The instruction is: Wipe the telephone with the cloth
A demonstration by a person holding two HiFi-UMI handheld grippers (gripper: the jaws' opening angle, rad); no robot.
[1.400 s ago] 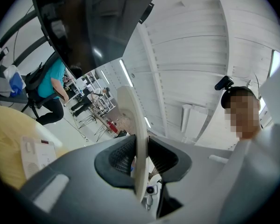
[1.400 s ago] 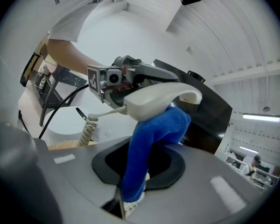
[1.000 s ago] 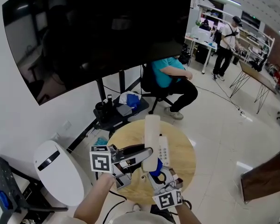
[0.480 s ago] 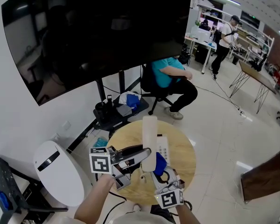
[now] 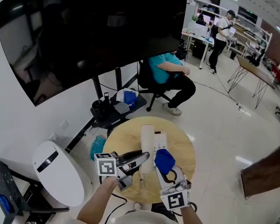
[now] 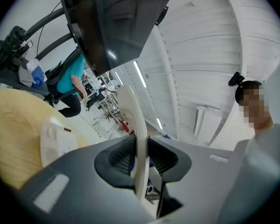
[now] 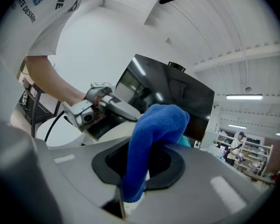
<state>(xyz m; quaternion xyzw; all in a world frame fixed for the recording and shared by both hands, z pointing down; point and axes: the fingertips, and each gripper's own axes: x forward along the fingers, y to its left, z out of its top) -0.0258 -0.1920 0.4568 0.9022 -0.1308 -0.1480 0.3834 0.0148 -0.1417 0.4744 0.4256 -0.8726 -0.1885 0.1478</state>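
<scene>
- left gripper [image 5: 143, 157] clamped on white handset [image 5: 147, 141]
- telephone base [image 5: 161, 141] sits on round wooden table [image 5: 119, 136], just right of handset
- right gripper [image 5: 168, 171] pinching blue cloth [image 5: 164, 159], cloth close beside handset

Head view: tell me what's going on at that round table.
A person works over the round wooden table with a gripper in each hand. The left gripper is shut on the white handset, which is off the phone base lying on the table. The right gripper is shut on a blue cloth right beside the handset; contact is unclear.
</scene>
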